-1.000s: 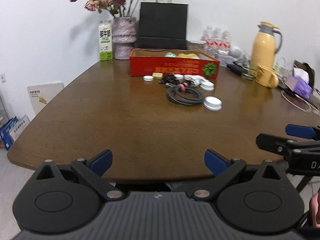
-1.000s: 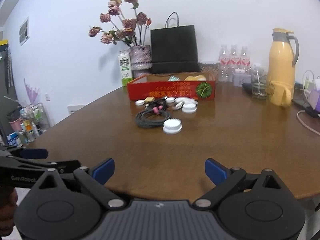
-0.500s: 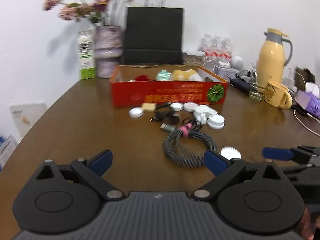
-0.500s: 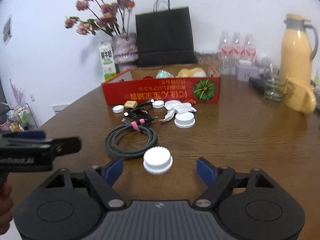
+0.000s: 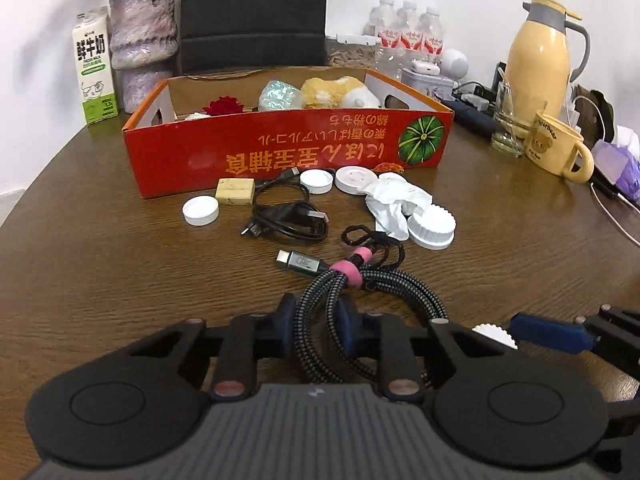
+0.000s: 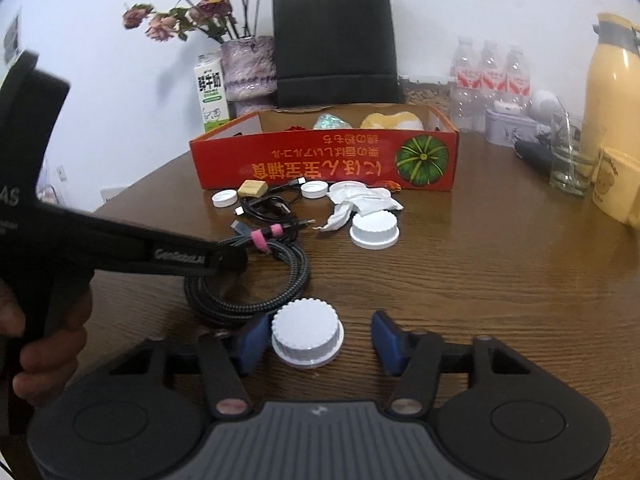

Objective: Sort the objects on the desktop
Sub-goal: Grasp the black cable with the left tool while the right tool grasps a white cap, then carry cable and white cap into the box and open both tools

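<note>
My left gripper [image 5: 318,326] is shut on the coiled braided cable [image 5: 384,292] with a pink strap, low on the wooden table [image 5: 100,264]. In the right wrist view the left gripper [image 6: 224,258] clamps the same cable [image 6: 280,280]. My right gripper [image 6: 316,340] is open around a white ribbed cap [image 6: 307,332], its left pad touching the cap. A red cardboard box [image 5: 288,148] holding a plush toy stands behind. Before it lie white lids [image 5: 201,210], a black USB cable [image 5: 288,220], a tan block [image 5: 235,191] and crumpled tissue [image 5: 394,200].
At the back stand a milk carton [image 5: 94,68], a flower vase [image 5: 142,40], a black paper bag [image 5: 254,12] and water bottles [image 5: 408,36]. A yellow thermos [image 5: 540,56], a glass [image 5: 510,128] and a yellow mug [image 5: 560,148] stand at the right.
Both grippers have moved forward over the table. The left gripper has closed on the braided cable. The right gripper has narrowed around the white ribbed cap.
</note>
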The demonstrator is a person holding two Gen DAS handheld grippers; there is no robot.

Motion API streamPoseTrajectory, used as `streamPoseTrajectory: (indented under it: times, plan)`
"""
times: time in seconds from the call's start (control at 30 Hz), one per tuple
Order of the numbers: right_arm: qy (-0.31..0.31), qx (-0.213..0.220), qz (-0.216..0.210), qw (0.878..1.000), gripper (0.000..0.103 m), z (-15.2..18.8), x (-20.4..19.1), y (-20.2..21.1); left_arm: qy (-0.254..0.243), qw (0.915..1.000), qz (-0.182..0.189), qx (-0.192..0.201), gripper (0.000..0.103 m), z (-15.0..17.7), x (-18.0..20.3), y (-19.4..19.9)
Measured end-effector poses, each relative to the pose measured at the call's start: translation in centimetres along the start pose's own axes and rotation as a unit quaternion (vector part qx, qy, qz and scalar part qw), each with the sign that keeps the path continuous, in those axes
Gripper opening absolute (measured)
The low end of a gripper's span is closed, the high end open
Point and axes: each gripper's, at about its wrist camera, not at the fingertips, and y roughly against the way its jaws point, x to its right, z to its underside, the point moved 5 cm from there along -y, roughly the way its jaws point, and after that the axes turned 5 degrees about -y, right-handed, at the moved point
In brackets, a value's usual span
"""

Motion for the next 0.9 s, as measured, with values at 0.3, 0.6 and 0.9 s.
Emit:
streamPoseTrajectory:
  times: [0.3, 0.6, 0.9]
  plan:
    - [0.008, 0.008, -0.009, 1.0, 0.037, 0.5, -0.8, 1.2, 0.0, 0.9981, -0.027, 0.055, 0.017, 1.3, 0.2, 5.1]
    - [0.005, 0.063, -0.013, 0.998, 0.037, 0.1, -1.5, 7.8, 0.02, 0.9947, -0.049, 0.088, 0.017, 3.9, 0.8, 13.2]
    - [-0.004, 0.076, -0.019, 0.997, 0.037, 3.0, -1.7, 14.3, 0.029, 0.9919, -0.07, 0.102, 0.017, 8.9, 2.7, 19.2]
